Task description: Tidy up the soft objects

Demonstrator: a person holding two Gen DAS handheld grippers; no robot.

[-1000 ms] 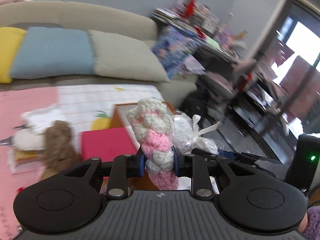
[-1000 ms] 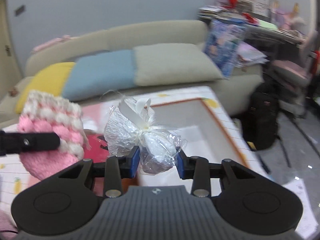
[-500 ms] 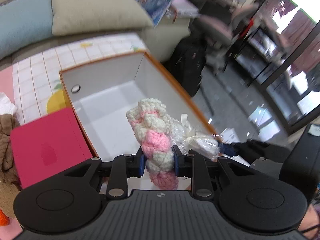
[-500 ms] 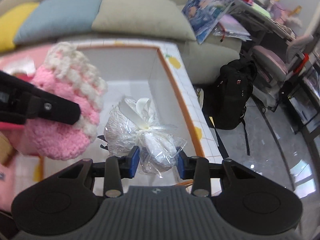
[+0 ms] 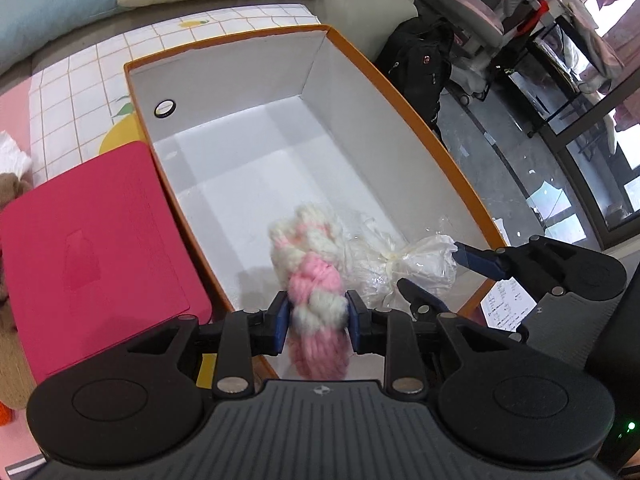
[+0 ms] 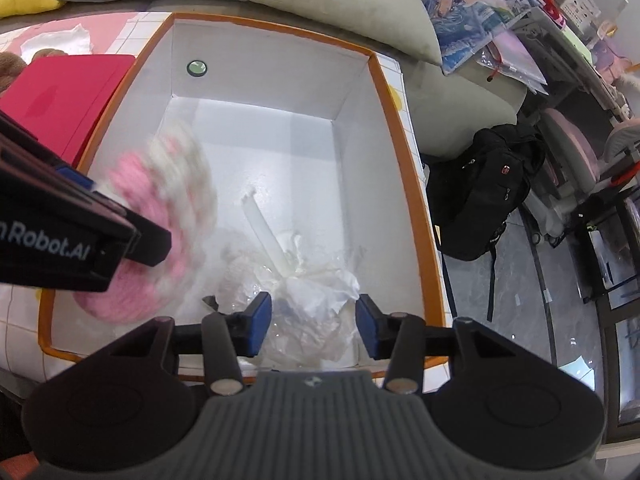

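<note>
A white box with an orange rim (image 5: 420,128) lies open below both grippers. My left gripper (image 5: 316,320) hangs over its near end, and the pads still press on a pink and white knitted piece (image 5: 312,276) while the jaws are opening. The knit (image 6: 160,200) looks blurred in the right wrist view, beside a left finger (image 6: 132,236). My right gripper (image 6: 314,320) is over the box (image 6: 400,140) with its jaws opening. A clear plastic bag of white stuff (image 6: 316,292) tied with a ribbon sags loose between the pads, also seen as the bag (image 5: 424,260).
A flat red lid (image 5: 92,248) lies left of the box on a tiled mat. Brown plush (image 5: 8,192) and white cloth (image 5: 10,156) sit further left. Sofa cushions (image 6: 340,12) are behind, and a black backpack (image 5: 420,60) stands on the floor to the right.
Both grippers tipped downward and sank over the box, so the sofa left the view. The right jaws widened and the bag slumped lower. The knit blurs with motion.
</note>
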